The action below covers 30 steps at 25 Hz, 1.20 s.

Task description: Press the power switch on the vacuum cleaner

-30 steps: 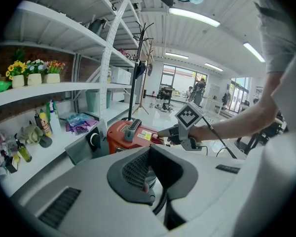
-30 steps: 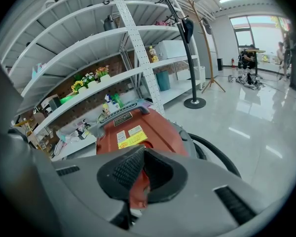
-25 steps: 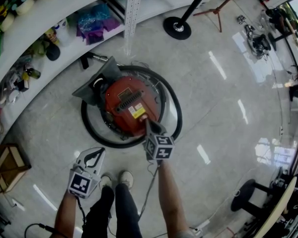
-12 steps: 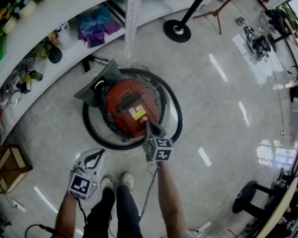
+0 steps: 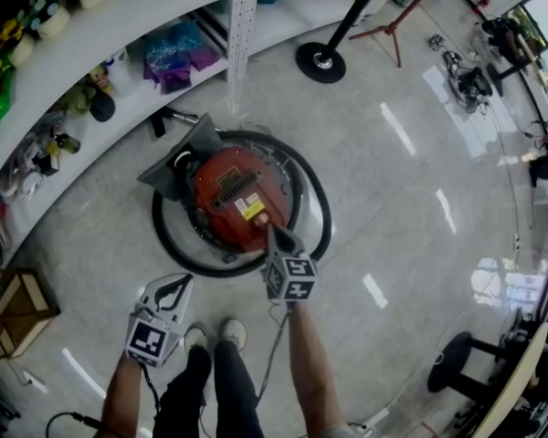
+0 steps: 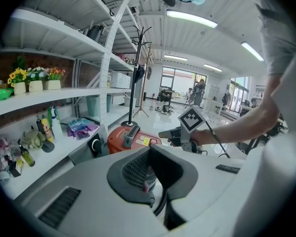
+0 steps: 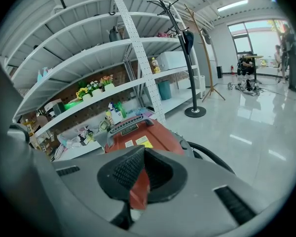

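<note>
Nearest the person's shoes (image 5: 212, 333), the left gripper (image 5: 172, 290) is held low and back over the glossy grey floor (image 5: 411, 199), jaws together and gripping nothing; judged idle, kept clear of the work. The right gripper (image 5: 268, 230) is extended forward on a straight arm, its jaws also closed and empty, forming a single blunt point. That point rests on the near rim of the red round-bodied canister vacuum cleaner (image 5: 230, 190), just beside its yellow label (image 5: 250, 209). This posture suits a downward press; the switch itself is covered by the tip and cannot be made out. The vacuum stands on the floor directly ahead of the feet. A black ribbed hose (image 5: 164, 235) coils around its body, and a grey wedge-shaped nozzle (image 5: 176, 160) lies against its far left side; neither blocks the approach. Beyond, curved white shelving (image 5: 137, 3) carries small clutter, and the black round base of a coat stand (image 5: 321, 62) sits well apart
</note>
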Motion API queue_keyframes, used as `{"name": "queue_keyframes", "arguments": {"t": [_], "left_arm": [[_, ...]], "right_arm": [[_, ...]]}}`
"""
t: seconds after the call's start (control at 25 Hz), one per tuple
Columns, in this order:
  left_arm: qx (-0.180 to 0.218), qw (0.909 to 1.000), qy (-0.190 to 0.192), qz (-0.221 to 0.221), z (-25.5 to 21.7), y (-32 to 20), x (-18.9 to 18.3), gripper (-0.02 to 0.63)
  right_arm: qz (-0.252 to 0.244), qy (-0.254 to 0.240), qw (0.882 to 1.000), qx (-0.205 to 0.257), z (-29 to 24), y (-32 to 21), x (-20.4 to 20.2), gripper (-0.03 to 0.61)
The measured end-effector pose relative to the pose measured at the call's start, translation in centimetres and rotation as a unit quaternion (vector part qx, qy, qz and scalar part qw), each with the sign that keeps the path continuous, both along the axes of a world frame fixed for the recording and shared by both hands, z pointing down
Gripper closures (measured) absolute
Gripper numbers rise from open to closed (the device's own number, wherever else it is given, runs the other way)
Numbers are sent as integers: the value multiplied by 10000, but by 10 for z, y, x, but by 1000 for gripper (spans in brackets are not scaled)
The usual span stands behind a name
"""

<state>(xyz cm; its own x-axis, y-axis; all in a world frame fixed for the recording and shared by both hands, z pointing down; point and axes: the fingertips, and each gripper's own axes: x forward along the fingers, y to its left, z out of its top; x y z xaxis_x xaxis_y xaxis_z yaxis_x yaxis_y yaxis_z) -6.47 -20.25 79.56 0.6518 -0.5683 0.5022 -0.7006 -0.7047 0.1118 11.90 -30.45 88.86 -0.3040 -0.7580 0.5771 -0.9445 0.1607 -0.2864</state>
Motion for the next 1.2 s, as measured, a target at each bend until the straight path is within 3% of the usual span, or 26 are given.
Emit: {"name": "queue_keyframes", "arguments": {"t": [0.8,1.2], "left_arm": [[240,9996,163,48,-50,1,12,607],[449,9987,243,-3,-88,0,6,607]], "right_arm": [[25,-3,9995,299,-65,26,0,566],[-207,-124,9980,581,-122,44,-28,566]]}}
